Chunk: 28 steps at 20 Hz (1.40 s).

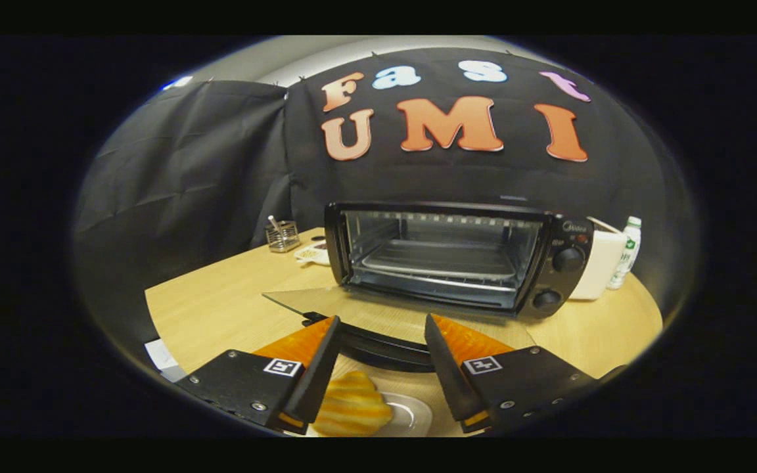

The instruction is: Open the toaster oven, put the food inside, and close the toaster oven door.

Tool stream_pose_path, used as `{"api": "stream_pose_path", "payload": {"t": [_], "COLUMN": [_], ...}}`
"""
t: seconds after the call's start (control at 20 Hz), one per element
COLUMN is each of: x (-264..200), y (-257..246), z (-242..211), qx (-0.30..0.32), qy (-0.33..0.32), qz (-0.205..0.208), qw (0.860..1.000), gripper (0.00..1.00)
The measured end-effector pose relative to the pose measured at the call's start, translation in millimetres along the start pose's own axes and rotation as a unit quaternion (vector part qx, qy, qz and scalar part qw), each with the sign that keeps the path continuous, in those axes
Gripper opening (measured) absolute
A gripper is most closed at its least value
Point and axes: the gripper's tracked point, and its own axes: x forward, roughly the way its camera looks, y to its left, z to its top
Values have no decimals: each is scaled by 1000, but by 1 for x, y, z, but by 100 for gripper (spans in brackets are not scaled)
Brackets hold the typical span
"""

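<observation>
Gripper [382, 332]: I see my fingers spread apart, clamped on nothing.
Food [351, 412]: a ridged yellow pastry on a white plate [411, 414], lying low between the fingers; my left finger cuts off its near side.
Toaster oven [457, 256]: beyond the fingers on the wooden table [221, 302], door [378, 328] dropped fully open, rack bare.
Door handle: partly hidden behind my fingertips.
Behind the oven: a white box [598, 266] and a bottle [626, 253], half hidden.

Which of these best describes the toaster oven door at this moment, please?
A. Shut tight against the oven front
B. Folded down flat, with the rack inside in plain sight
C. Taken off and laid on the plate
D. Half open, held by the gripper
B: the toaster oven has its glass door lying flat ahead of the open gripper, the rack exposed and the food on its plate between the fingers.
</observation>
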Motion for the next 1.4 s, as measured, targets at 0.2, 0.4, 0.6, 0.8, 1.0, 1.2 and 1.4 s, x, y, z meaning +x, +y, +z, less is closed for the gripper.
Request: {"api": "stream_pose_path", "payload": {"t": [0.2,0.4,0.6,0.8,1.0,1.2,1.4], "x": [-4,-4,-1,-5,-7,-7,-8], "y": [2,1,0,-2,-1,-1,-1], "z": [-23,-25,-40,-38,-41,-44,-41], "qx": [-8,-1,-3,18,8,8,-4], "qy": [21,16,47,42,57,87,81], "qz": [-1,-6,-19,-21,-23,-19,-19], "qw": [1000,1000,999,999,998,996,997], "gripper": [75,75,75,75,75,75,74]}}
